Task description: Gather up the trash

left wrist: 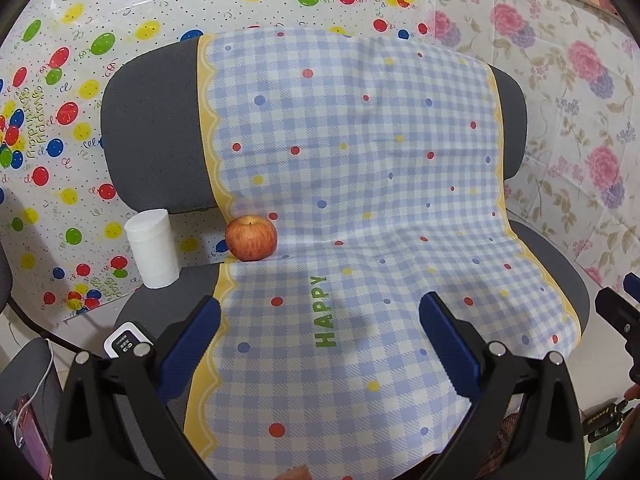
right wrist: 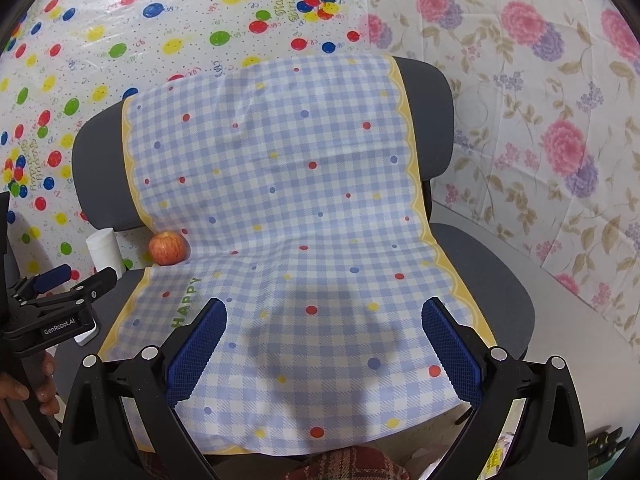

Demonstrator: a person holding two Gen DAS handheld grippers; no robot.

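A red apple rests at the back left of the chair seat, on the edge of a blue checked cloth. A white paper roll stands upright just left of it. Both also show in the right wrist view: the apple and the roll. My left gripper is open and empty above the front of the seat. My right gripper is open and empty above the cloth, further right. The left gripper also shows in the right wrist view.
A grey office chair carries the cloth. A small white device lies on the seat's front left. Balloon-print sheet and floral sheet hang behind. The right gripper's finger shows at the left view's right edge.
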